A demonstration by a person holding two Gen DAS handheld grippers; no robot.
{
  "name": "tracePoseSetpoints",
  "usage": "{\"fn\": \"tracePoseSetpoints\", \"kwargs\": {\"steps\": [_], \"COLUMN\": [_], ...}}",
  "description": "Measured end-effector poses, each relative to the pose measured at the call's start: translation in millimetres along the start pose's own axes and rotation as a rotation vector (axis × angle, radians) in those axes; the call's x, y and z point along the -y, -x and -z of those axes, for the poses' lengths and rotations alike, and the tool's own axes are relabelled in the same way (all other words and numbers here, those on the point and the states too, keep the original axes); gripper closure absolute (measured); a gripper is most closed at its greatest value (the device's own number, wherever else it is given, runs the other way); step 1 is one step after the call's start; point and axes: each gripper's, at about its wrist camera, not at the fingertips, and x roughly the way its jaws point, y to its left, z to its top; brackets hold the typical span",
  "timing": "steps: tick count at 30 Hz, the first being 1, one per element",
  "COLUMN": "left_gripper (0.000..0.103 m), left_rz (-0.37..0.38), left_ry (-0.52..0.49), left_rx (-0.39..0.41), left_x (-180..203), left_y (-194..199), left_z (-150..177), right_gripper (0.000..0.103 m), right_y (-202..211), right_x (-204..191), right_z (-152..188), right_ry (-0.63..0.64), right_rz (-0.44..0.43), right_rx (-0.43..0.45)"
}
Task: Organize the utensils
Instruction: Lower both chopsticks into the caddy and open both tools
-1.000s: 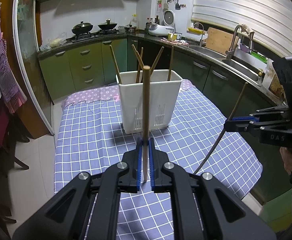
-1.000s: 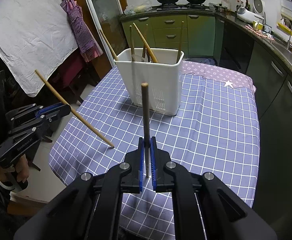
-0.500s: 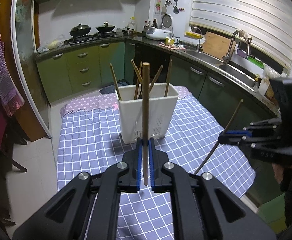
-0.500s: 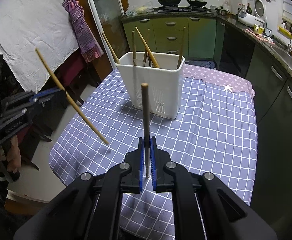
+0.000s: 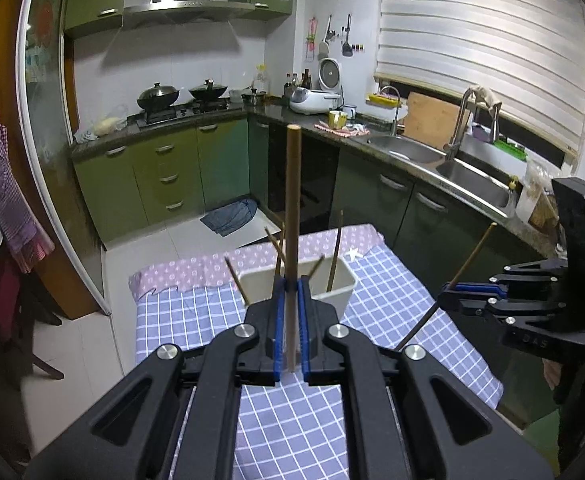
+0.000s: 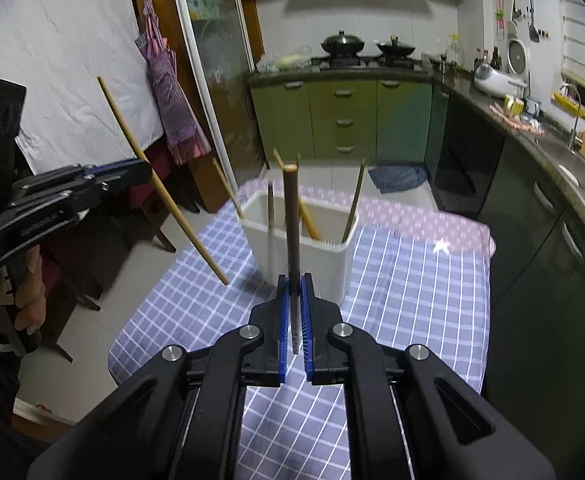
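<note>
The left gripper (image 5: pixel 288 320) has its jaws clenched on a light wooden chopstick (image 5: pixel 292 220), which stands upright between the blue pads, its lower end just below them and its top far above. A second ago this chopstick's top reached only to the rim of the white holder (image 5: pixel 342 284); now the holder sits low, partly hidden behind the jaws, and the chopstick's top shows against the kitchen cabinets beyond, so the gripper has risen. The right gripper (image 6: pixel 292 320) likewise has its jaws clenched on a darker chopstick (image 6: pixel 292 232), held upright, with its tip now level with the sticks already standing in the holder (image 6: pixel 332 264) straight ahead of the jaws; earlier the holder stood higher in that view. Both held chopsticks, which reached close to the checked cloth on the table (image 6: pixel 412 300) before, now hang clear above it. From the right view, the left gripper (image 6: pixel 124 172) shows off to the left of the jaws, its chopstick (image 6: pixel 160 176) slanting and higher than before. Five or so chopsticks lean in the holder, beyond both pairs of jaws.
</note>
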Motion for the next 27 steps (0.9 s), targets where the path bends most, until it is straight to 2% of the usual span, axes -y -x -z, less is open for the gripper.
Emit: {"fn": "tracePoseSetpoints", "kwargs": {"steps": [4, 11, 16, 22, 27], "left_gripper": [0.097, 0.097, 0.097, 0.097, 0.097], "left_rz": [0.002, -0.028, -0.058, -0.080, -0.087], "left_ry": [-0.008, -0.018, -0.014, 0.016, 0.031], "left_rx": [0.012, 0.082, 0.105, 0.066, 0.003], "left_x": [2, 2, -1, -15, -24], "left_y": [0, 6, -9, -56, -92], "left_z": [-22, -67, -84, -79, -56], "right_gripper": [0.096, 0.096, 0.096, 0.096, 0.096], "right_y": [14, 36, 40, -2, -55], "right_x": [4, 12, 21, 38, 47], "right_z": [-23, -66, -97, -120, -113], "right_ry": [0.002, -0.007, -0.025, -0.062, -0.092], "right_rz": [-0.002, -0.011, 0.002, 0.013, -0.014], "right_rx": [0.042, 0.121, 0.177, 0.159, 0.094]}}
